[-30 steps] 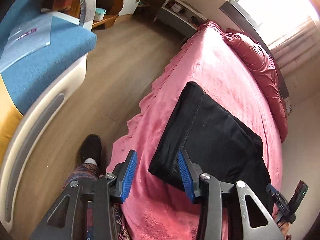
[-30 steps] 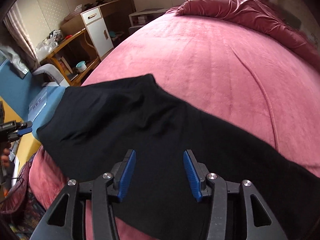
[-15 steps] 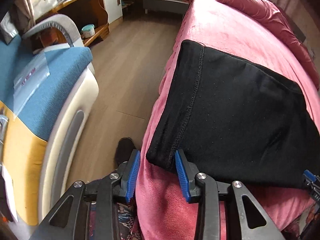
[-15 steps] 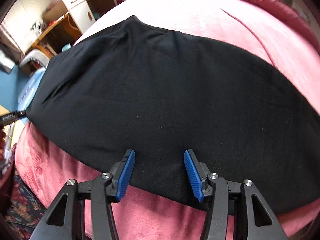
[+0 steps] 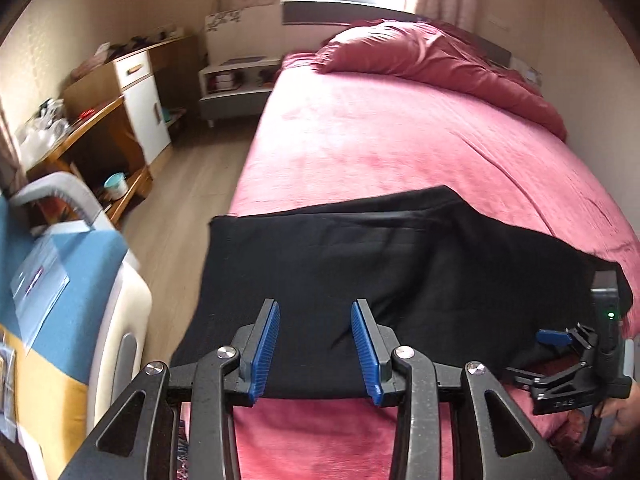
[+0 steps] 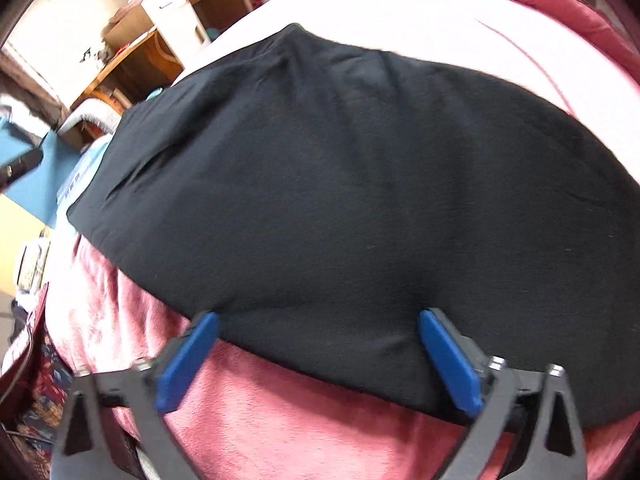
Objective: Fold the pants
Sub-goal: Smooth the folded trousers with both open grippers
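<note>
Black pants (image 5: 400,264) lie folded in a flat band across the near end of a pink bed (image 5: 400,140). My left gripper (image 5: 316,346) hovers over their near edge, left of the middle, open, with nothing pressed between its blue pads. At the right of that view my right gripper (image 5: 576,364) sits low at the pants' right part. In the right wrist view the pants (image 6: 340,180) fill the frame. The right gripper (image 6: 318,360) has its jaws opening wide, with the pants' near edge between them and the pads clear of the cloth.
A blue and yellow sofa (image 5: 68,280) stands left of the bed across a strip of wooden floor (image 5: 192,200). Behind it are a wooden desk (image 5: 92,128), a white cabinet (image 5: 140,108) and a low shelf (image 5: 236,84). A crumpled pink duvet (image 5: 440,64) lies at the bed's head.
My left gripper swung from the pants' left corner to over their near edge and rolled level. My right gripper sank to the near edge and spread its jaws wide.
</note>
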The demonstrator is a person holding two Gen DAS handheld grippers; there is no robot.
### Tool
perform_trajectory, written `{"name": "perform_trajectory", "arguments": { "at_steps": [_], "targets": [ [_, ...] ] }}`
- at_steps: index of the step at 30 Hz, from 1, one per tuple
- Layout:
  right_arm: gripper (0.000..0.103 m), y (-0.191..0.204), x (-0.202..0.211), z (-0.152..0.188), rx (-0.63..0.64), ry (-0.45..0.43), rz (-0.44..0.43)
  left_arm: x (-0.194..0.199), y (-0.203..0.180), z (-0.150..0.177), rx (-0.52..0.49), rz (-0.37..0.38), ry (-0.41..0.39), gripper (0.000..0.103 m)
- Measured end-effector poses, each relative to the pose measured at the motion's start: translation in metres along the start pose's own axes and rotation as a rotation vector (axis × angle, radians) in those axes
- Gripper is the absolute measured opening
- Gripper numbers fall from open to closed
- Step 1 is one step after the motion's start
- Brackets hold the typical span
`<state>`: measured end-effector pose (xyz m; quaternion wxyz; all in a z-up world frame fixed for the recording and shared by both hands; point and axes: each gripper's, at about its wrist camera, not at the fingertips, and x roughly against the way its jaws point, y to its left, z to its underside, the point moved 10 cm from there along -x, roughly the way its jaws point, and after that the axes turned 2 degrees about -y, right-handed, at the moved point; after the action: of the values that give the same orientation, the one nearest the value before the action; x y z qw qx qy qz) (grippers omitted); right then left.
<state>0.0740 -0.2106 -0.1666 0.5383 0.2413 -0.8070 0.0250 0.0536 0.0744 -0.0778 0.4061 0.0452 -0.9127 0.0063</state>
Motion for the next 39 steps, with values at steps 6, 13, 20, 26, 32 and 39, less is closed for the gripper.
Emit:
{"name": "perform_trajectory", "arguments": {
  "at_steps": [6, 13, 20, 26, 32, 39],
  "targets": [
    [0.103, 0.006, -0.008, 0.001, 0.015, -0.006, 0.033, -0.006, -0.03, 0.0, -0.067, 0.038, 0.021, 0.038],
    [0.103, 0.003, -0.005, 0.008, 0.033, -0.037, 0.052, -0.01, -0.051, 0.0, -0.121, 0.049, 0.032, 0.038],
    [0.09, 0.0, 0.017, 0.006, -0.02, -0.087, 0.019, -0.023, -0.067, 0.003, -0.159, 0.071, 0.076, 0.038],
    [0.085, -0.04, 0.054, 0.006, -0.177, -0.161, 0.015, -0.06, -0.078, 0.022, -0.14, 0.12, 0.217, 0.038],
    [0.061, -0.104, 0.095, 0.027, -0.393, -0.21, 0.019, -0.085, -0.087, 0.036, -0.064, 0.235, 0.315, 0.038],
    [0.039, -0.246, 0.167, 0.094, -0.825, -0.349, 0.123, -0.09, -0.105, 0.042, -0.091, 0.283, 0.333, 0.038]
  ]
}}
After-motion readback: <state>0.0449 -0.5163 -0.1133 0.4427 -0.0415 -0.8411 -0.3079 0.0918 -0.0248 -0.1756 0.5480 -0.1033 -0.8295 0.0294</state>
